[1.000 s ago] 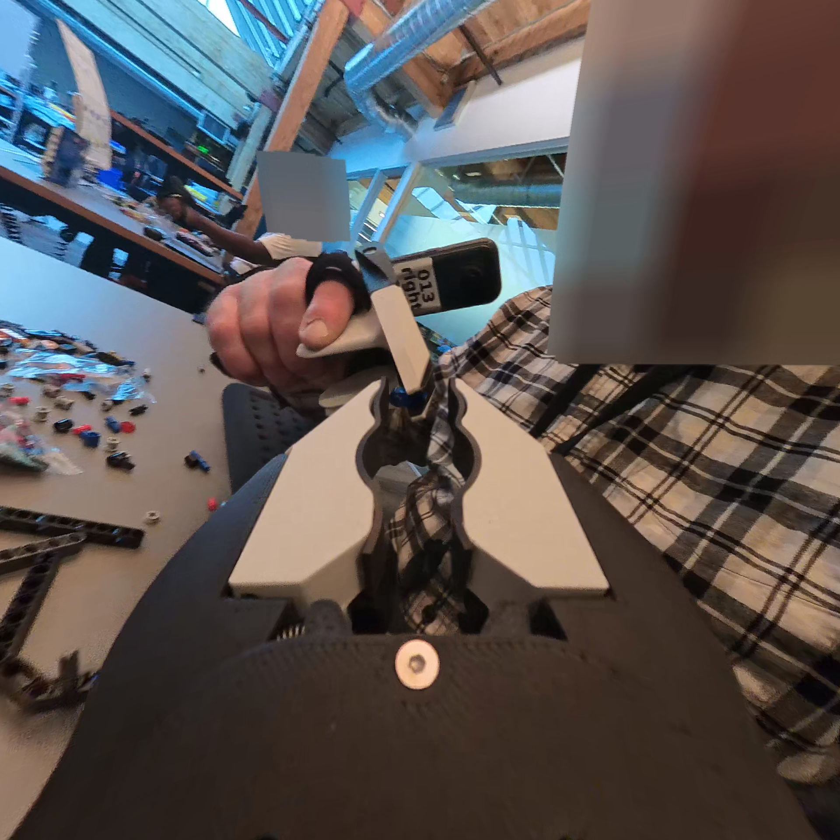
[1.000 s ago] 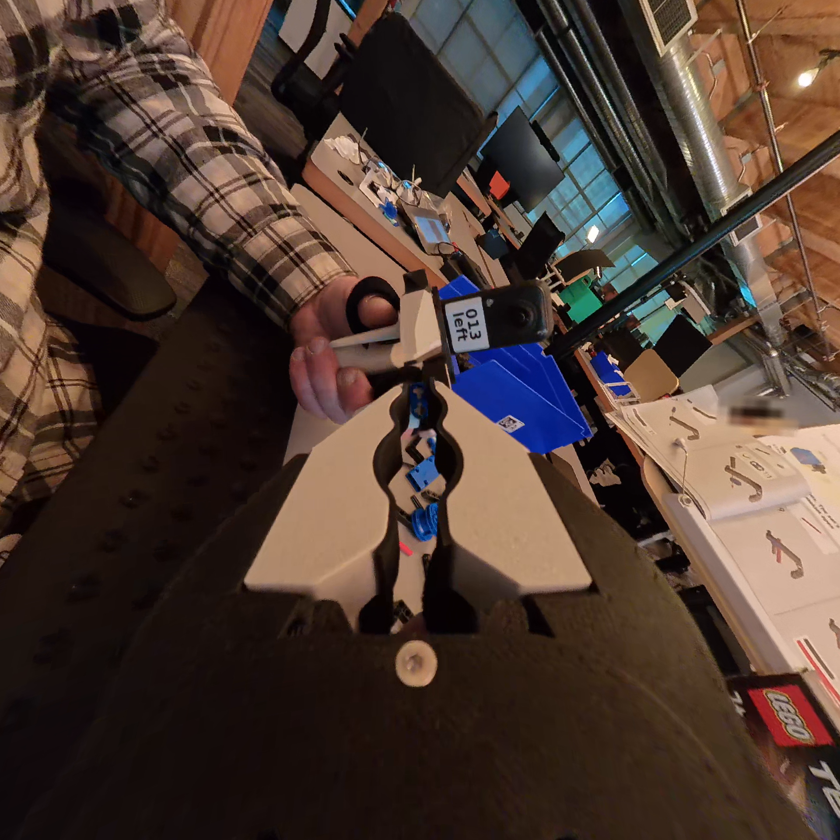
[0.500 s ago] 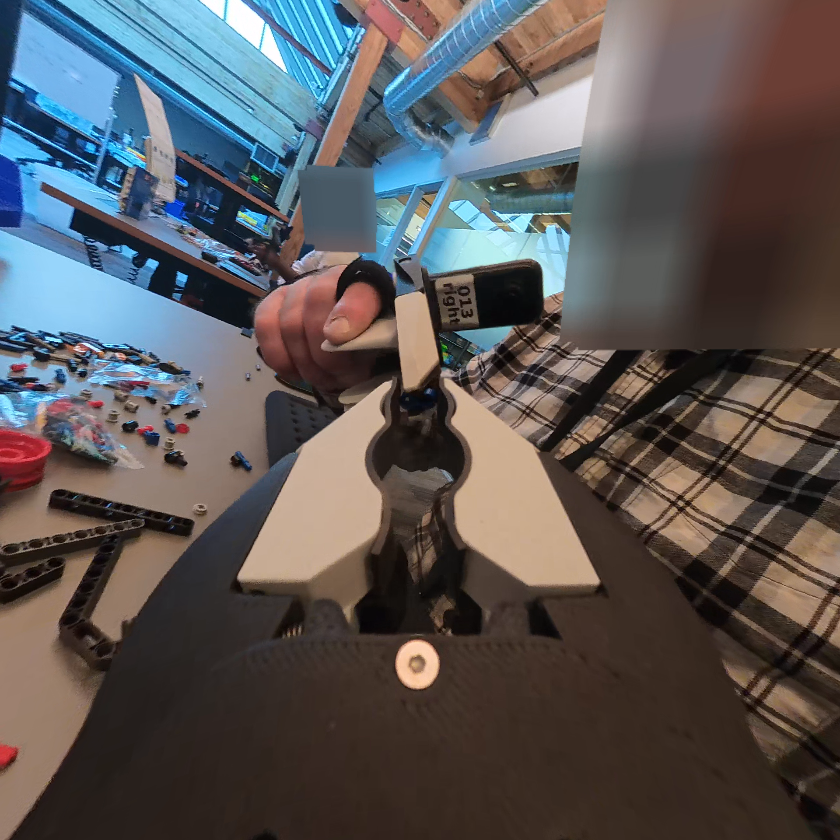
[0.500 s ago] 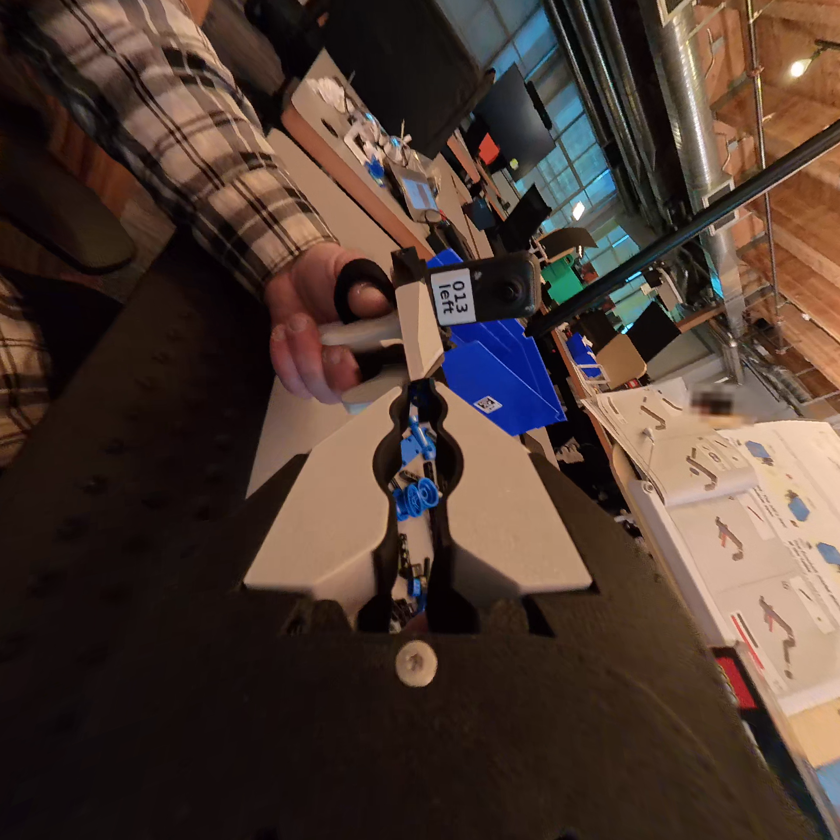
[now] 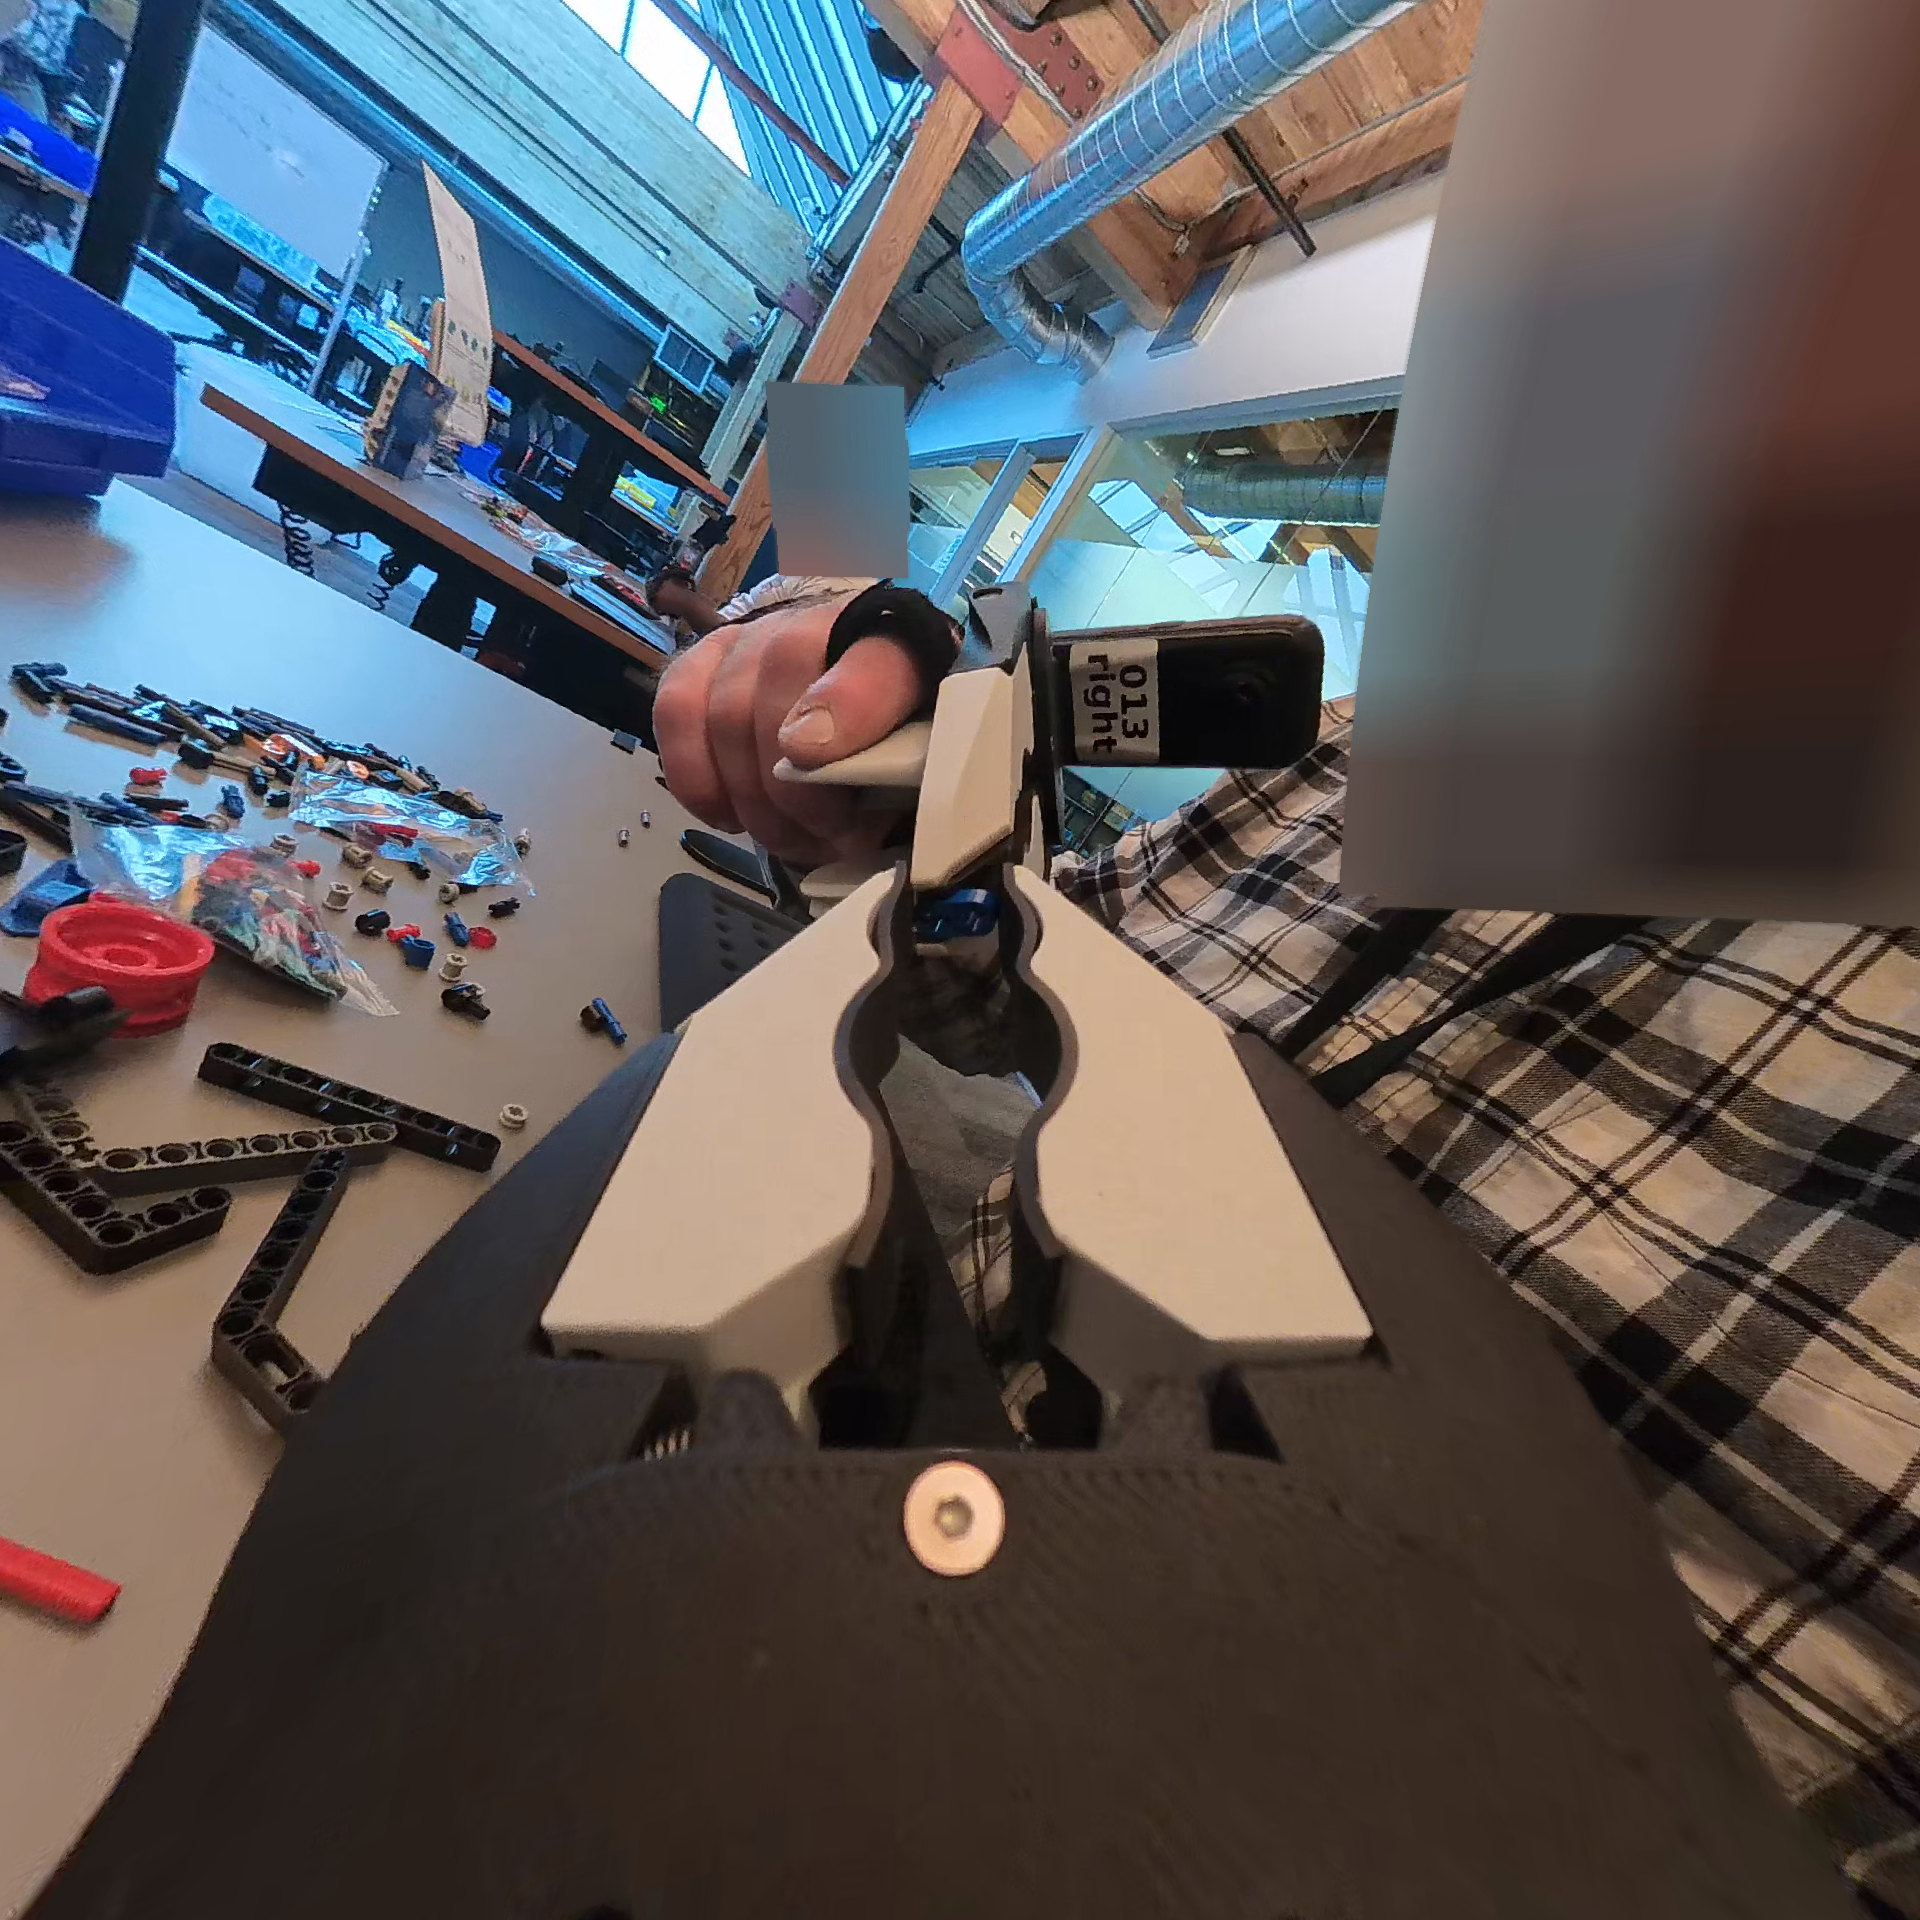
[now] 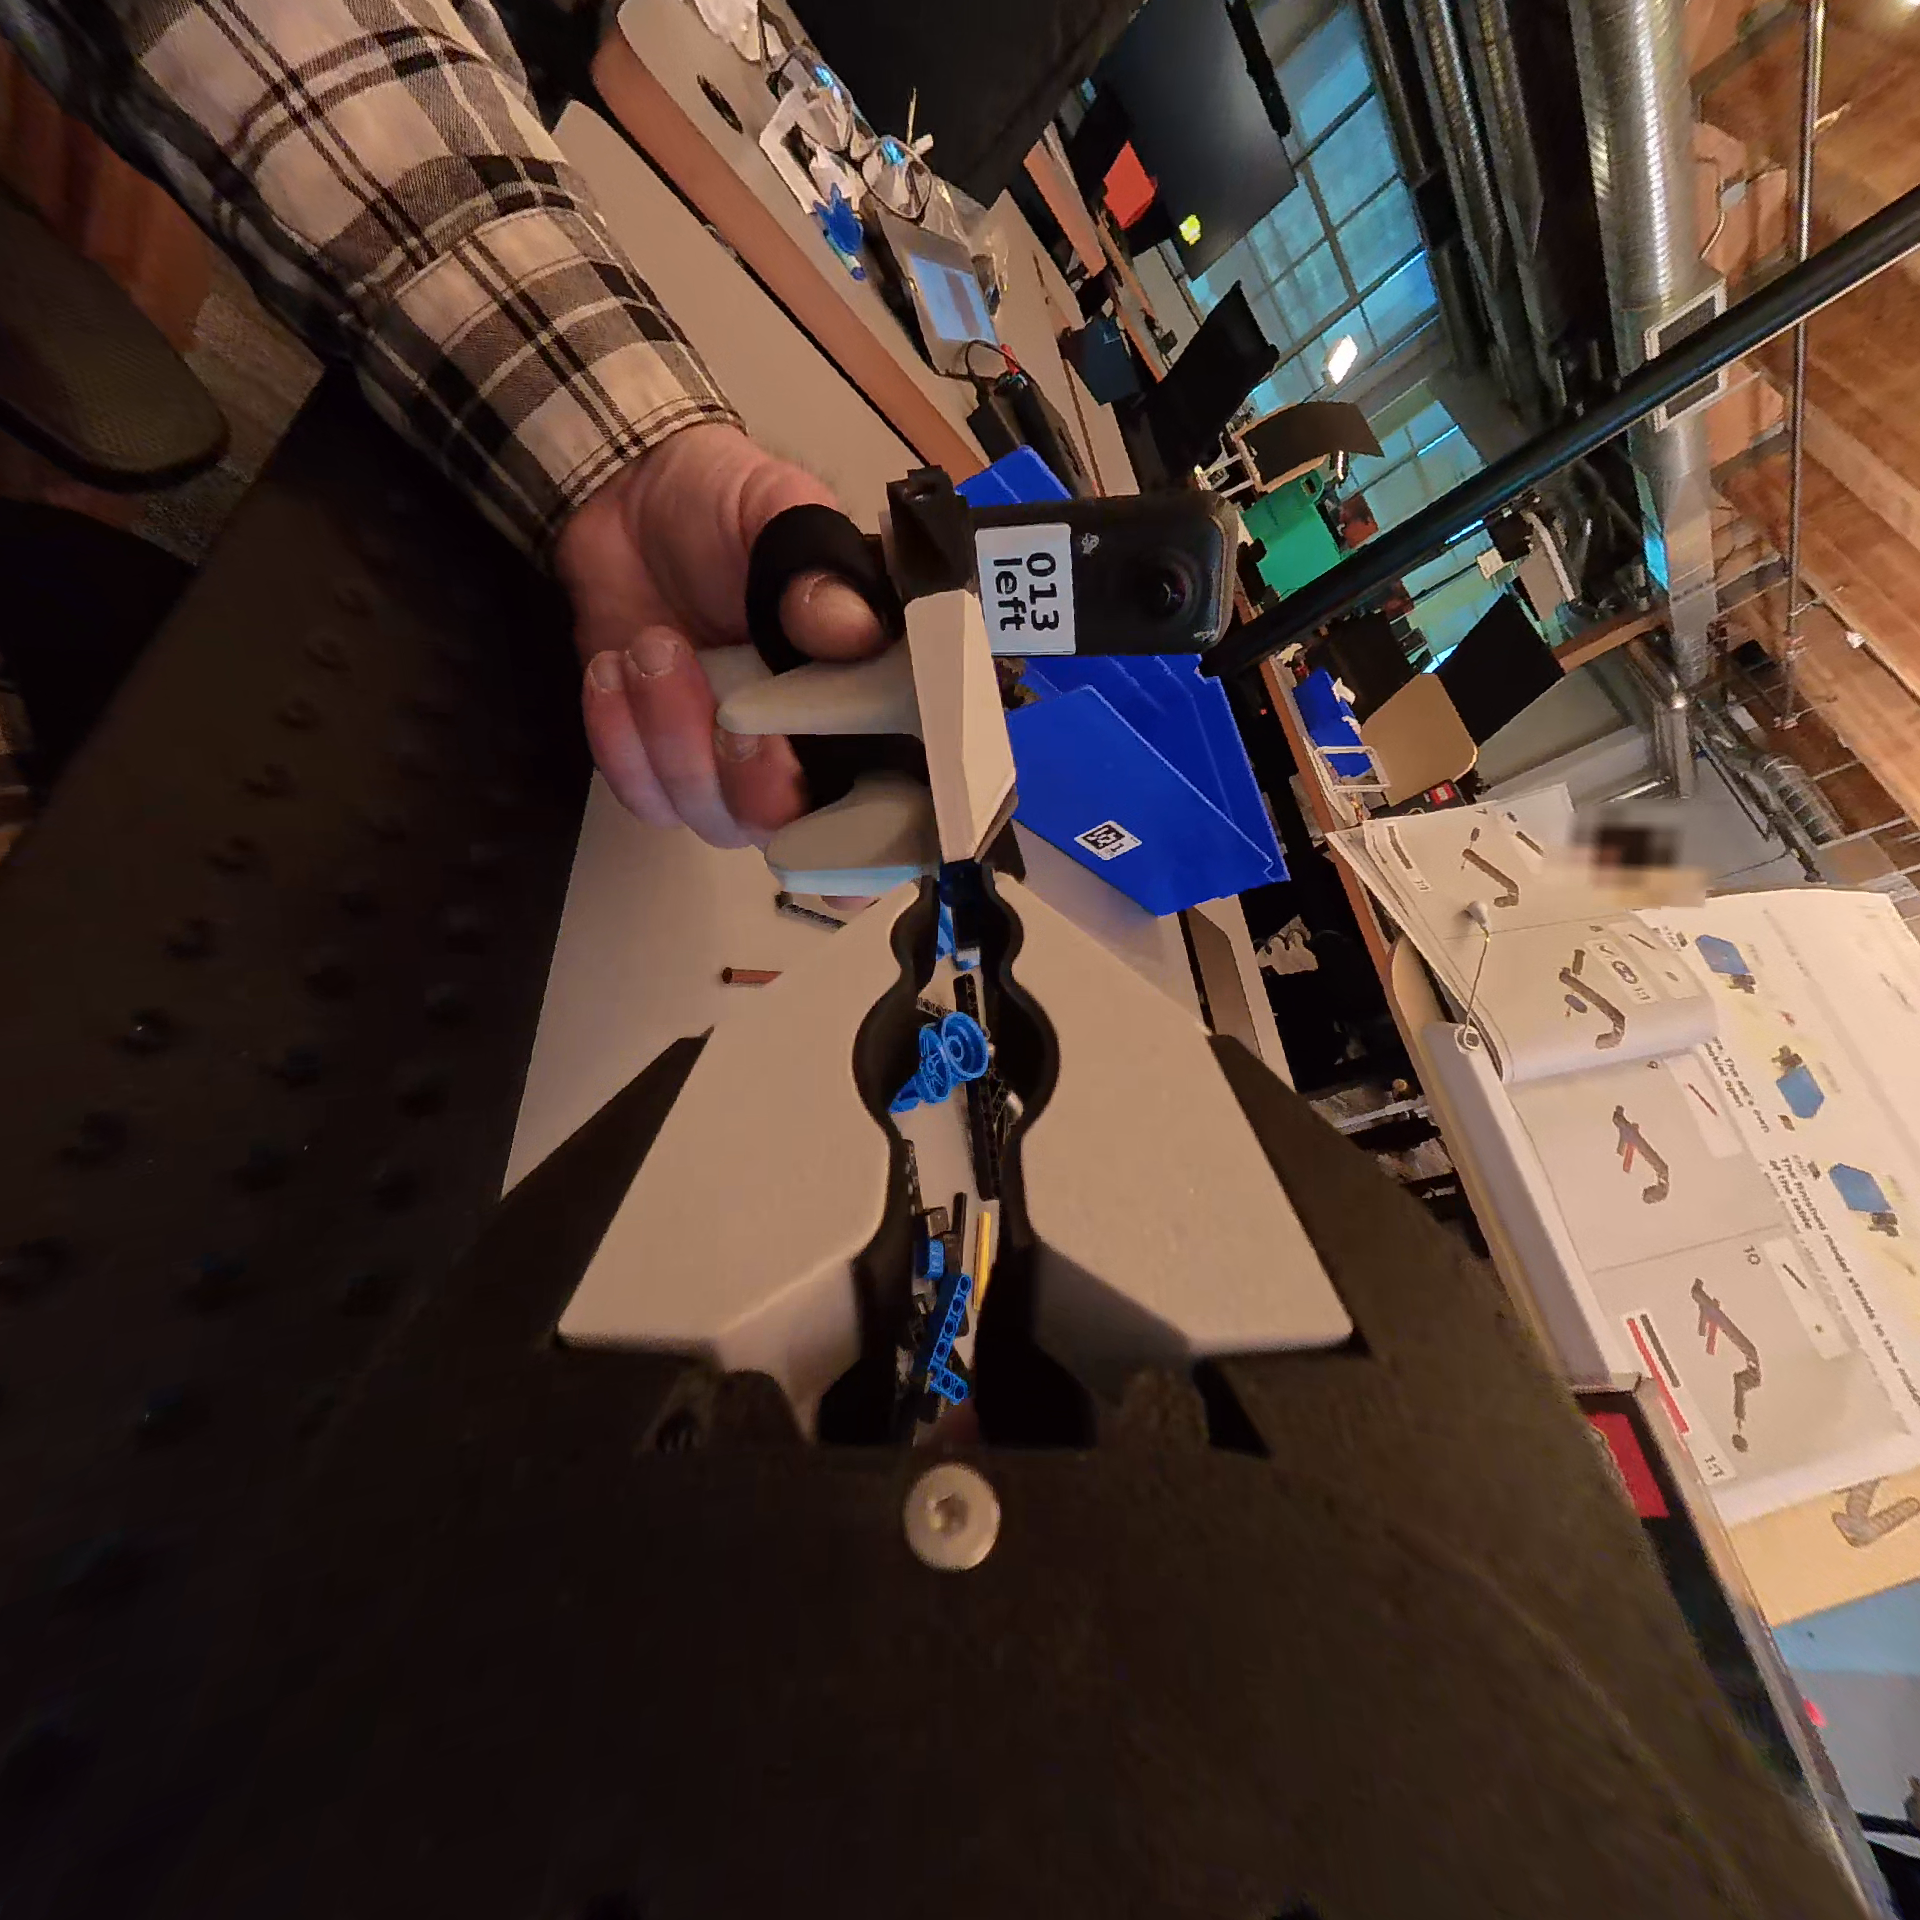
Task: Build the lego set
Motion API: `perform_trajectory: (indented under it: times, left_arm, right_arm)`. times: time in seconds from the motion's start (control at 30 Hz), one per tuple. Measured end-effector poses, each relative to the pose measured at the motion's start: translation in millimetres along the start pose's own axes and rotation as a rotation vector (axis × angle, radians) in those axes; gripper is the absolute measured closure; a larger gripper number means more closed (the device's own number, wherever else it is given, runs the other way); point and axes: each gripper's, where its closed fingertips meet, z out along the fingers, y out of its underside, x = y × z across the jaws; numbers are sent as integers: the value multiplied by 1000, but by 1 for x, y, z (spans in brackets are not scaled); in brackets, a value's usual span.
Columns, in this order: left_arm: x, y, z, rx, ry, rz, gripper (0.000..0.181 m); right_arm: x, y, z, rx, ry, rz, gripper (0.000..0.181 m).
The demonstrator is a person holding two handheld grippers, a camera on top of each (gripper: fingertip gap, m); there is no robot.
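Note:
My two grippers meet tip to tip above the table's near edge. In the left wrist view my left gripper (image 5: 956, 894) has its jaws nearly closed on a small blue lego pin (image 5: 956, 914), which lies across the gap. My right gripper (image 5: 951, 868), seen edge-on with a hand on its handle, comes down onto the same pin. In the right wrist view my right gripper (image 6: 961, 896) is nearly closed around the pin (image 6: 958, 902), and my left gripper (image 6: 966, 847) touches it from above. Which gripper bears the pin is hard to tell.
On the grey table (image 5: 260, 675) lie black lego beams (image 5: 343, 1107), a red wheel (image 5: 114, 961), bags of small parts (image 5: 260, 914) and a red axle (image 5: 52, 1584). Blue bins (image 6: 1122, 790) and an open instruction booklet (image 6: 1662, 1143) stand to the right. Blue parts (image 6: 951, 1055) lie below. Only a small space, under 4 cm, lies between the two pairs of fingers.
Both grippers stayed tip to tip on the blue pin. They turned together, so the left view now shows more of the table and the right view more of the booklet.

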Motion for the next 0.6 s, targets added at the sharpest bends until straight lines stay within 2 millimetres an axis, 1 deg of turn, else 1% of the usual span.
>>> perform_trajectory:
  times: [0.07, 0.1, 0.17, 0.23, 0.27, 0.37, 0.43, 0.5, 0.53, 0.6]
  left_arm:
    - [-3, 0, -2, 4, -20, -10, 166]
    - [-6, -2, -5, 11, -38, -13, 161]
    - [-14, 0, -13, -5, -117, 13, 156]
    - [-24, 5, -23, -50, -220, 56, 156]
    - [-35, 13, -30, -111, -314, 96, 157]
    - [-55, 40, -45, -330, -533, 223, 158]
    - [-69, 57, -51, -487, -654, 317, 157]
    - [-85, 68, -58, -608, -772, 377, 155]
    - [-89, 74, -57, -645, -793, 385, 152]
    - [-100, 77, -57, -682, -868, 412, 151]
  right_arm:
    - [0, 3, 1, -5, -7, 17, 176]
    - [0, 5, 1, -8, -10, 21, 177]
    - [1, 10, 0, -17, -28, 40, 176]
    - [-2, 21, 0, -47, -69, 60, 177]
    - [-3, 26, 0, -61, -84, 63, 177]
    - [-9, 45, 1, -117, -167, 93, 177]
    - [-14, 59, 3, -153, -225, 98, 176]
    - [-18, 67, 6, -172, -276, 101, 176]
    - [-19, 71, 8, -179, -301, 111, 176]
    - [-22, 82, 11, -205, -356, 136, 177]
